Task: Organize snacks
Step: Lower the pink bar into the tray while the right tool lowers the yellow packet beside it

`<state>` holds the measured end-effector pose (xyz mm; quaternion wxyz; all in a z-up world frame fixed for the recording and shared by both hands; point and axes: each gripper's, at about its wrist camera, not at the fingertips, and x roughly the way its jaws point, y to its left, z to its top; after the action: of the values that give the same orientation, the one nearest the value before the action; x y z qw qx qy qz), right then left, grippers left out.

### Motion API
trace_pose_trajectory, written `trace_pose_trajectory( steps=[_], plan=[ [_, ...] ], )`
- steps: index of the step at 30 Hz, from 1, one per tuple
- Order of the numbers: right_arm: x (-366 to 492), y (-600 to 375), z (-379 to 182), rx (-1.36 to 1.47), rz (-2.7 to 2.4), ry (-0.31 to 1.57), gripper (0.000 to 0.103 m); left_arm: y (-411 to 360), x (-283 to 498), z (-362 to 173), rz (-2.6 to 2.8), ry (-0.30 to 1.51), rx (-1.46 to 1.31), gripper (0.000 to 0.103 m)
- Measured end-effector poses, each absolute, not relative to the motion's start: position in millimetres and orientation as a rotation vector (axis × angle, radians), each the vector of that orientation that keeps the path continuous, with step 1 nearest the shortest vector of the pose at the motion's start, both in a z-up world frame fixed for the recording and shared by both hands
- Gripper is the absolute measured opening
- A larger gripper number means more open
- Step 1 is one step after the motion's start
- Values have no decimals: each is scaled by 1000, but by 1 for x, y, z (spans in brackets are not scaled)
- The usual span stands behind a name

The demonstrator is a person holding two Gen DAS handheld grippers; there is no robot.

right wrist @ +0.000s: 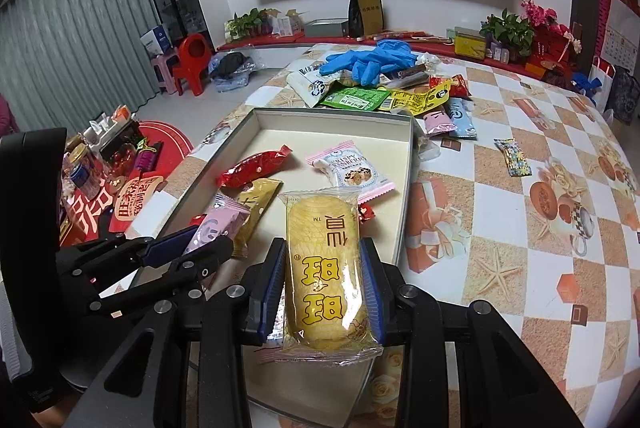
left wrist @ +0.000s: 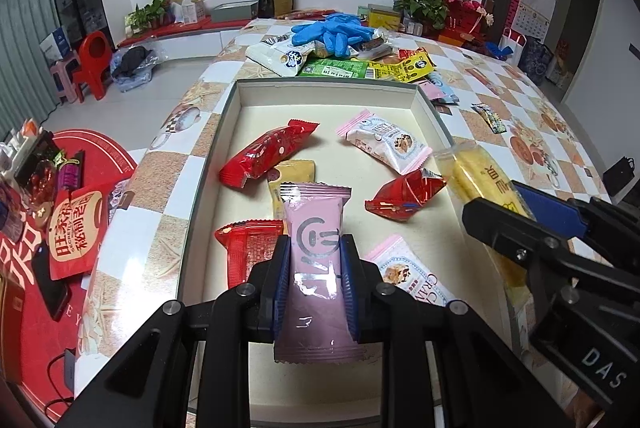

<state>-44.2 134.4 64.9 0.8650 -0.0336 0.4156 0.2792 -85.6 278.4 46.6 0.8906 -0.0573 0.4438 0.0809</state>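
Observation:
My left gripper (left wrist: 315, 252) is shut on a pink snack packet (left wrist: 314, 268) and holds it over the near part of the shallow white box (left wrist: 224, 131). My right gripper (right wrist: 323, 268) is shut on a yellow cake packet (right wrist: 324, 268) above the box's near right side (right wrist: 406, 195). Each gripper shows in the other's view: the right one (left wrist: 520, 211) and the left one (right wrist: 192, 248). In the box lie several snacks: red packets (left wrist: 268, 157), a pink-white cranberry packet (left wrist: 386, 141) and a yellow-brown one (left wrist: 292, 173).
A pile of loose snacks (right wrist: 384, 97) with blue gloves (right wrist: 372, 61) lies on the table beyond the box. A small speckled packet (right wrist: 514, 157) lies to the right on the checkered tablecloth (right wrist: 520, 268). A red mat with goods (left wrist: 60, 207) is on the floor to the left.

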Motion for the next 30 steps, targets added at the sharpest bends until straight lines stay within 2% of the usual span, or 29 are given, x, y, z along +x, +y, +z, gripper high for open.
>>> trace_pose_trajectory(
  steps=[30],
  plan=[
    [-23, 150, 66, -109, 605, 911, 37, 280, -71, 36, 181, 977, -97, 26]
  ],
)
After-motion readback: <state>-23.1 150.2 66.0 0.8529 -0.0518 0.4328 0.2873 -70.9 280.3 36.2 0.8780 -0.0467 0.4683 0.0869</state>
